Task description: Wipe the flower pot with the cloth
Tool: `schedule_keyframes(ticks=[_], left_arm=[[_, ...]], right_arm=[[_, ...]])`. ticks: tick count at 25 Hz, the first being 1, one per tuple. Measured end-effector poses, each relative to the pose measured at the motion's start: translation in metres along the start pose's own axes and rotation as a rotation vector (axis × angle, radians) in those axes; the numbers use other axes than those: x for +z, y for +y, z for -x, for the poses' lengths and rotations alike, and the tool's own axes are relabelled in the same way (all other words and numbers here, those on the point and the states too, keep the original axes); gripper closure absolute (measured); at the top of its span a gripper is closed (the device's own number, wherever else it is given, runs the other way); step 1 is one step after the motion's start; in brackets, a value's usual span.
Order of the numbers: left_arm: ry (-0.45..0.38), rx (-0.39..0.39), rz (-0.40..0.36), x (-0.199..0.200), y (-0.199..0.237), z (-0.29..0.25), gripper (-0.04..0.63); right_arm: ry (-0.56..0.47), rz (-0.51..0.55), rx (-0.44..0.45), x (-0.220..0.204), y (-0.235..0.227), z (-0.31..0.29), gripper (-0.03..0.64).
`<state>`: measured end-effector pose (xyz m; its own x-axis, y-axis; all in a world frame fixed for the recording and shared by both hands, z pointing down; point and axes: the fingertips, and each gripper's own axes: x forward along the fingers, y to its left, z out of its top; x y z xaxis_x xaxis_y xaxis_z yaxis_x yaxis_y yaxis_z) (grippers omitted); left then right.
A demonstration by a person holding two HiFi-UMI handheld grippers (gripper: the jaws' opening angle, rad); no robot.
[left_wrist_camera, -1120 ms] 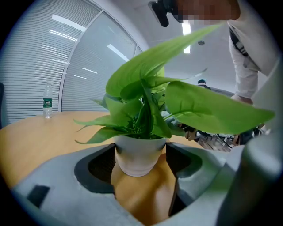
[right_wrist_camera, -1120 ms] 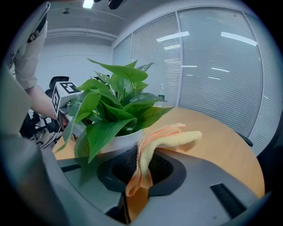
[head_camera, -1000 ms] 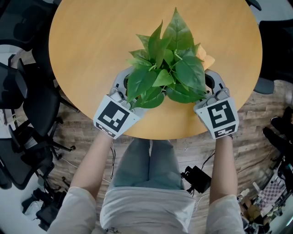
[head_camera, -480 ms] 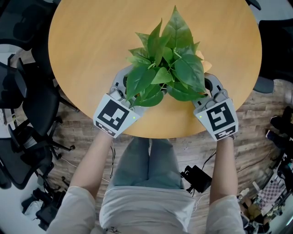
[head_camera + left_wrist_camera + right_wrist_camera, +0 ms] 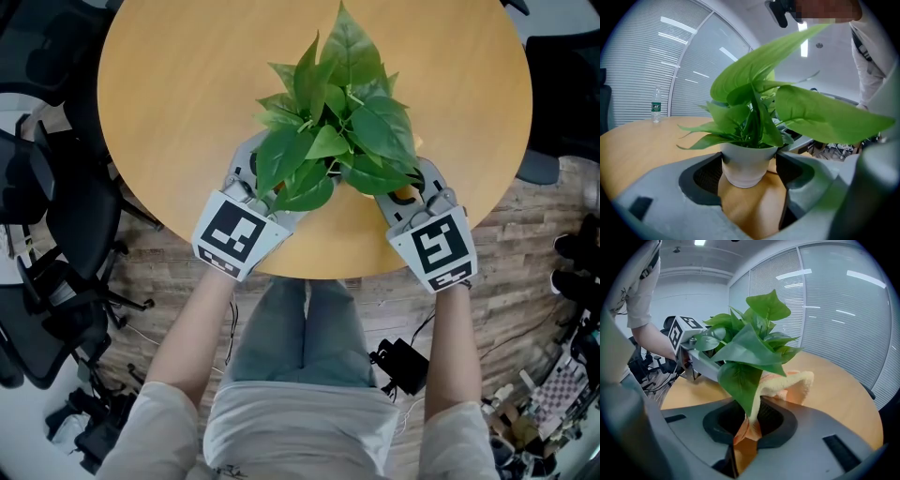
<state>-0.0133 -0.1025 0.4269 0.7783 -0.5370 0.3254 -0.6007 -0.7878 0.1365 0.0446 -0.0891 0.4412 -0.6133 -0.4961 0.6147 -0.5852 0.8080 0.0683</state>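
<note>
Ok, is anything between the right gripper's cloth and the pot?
Yes. A big drooping leaf hangs across the cloth at the right gripper, and other leaves hide the pot from that side.

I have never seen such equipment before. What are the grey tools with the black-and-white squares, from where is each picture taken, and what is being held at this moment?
This is no robot: a person at the round wooden table holds a two-jaw hand tool, a gripper, in each hand. The cubes with square markers belong to the grippers. The top-down picture comes from a camera on the person's head. The other two come from cameras riding on the grippers, looking along their jaws. On the table stands a leafy plant in a white flower pot; a water bottle stands farther off. The left gripper has its jaws closed on the pot's sides. The right gripper pinches an orange-yellow cloth beside the plant.
</note>
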Motion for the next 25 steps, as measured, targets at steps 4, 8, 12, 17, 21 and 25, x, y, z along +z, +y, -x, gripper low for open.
schedule_keyframes(ticks=[4,8,12,17,21,25], left_arm=[[0.000,0.029,0.007,-0.001,0.001,0.000,0.235],[0.007,0.067,0.004,-0.004,0.000,0.000,0.235],[0.008,0.095,0.017,-0.004,-0.001,0.001,0.235],[0.013,0.124,0.030,-0.005,-0.001,0.001,0.235],[0.015,0.145,0.045,-0.005,-0.003,0.001,0.235],[0.014,0.165,0.057,-0.004,-0.003,0.002,0.235]], right_arm=[[0.005,0.006,0.004,0.000,0.005,0.000,0.561],[0.008,0.009,0.013,-0.002,0.012,-0.001,0.562],[0.009,0.014,0.022,-0.001,0.019,0.000,0.561],[0.007,0.015,0.038,-0.001,0.027,0.000,0.561],[0.008,0.015,0.048,-0.001,0.033,0.000,0.561],[0.005,0.019,0.061,0.000,0.038,0.000,0.561]])
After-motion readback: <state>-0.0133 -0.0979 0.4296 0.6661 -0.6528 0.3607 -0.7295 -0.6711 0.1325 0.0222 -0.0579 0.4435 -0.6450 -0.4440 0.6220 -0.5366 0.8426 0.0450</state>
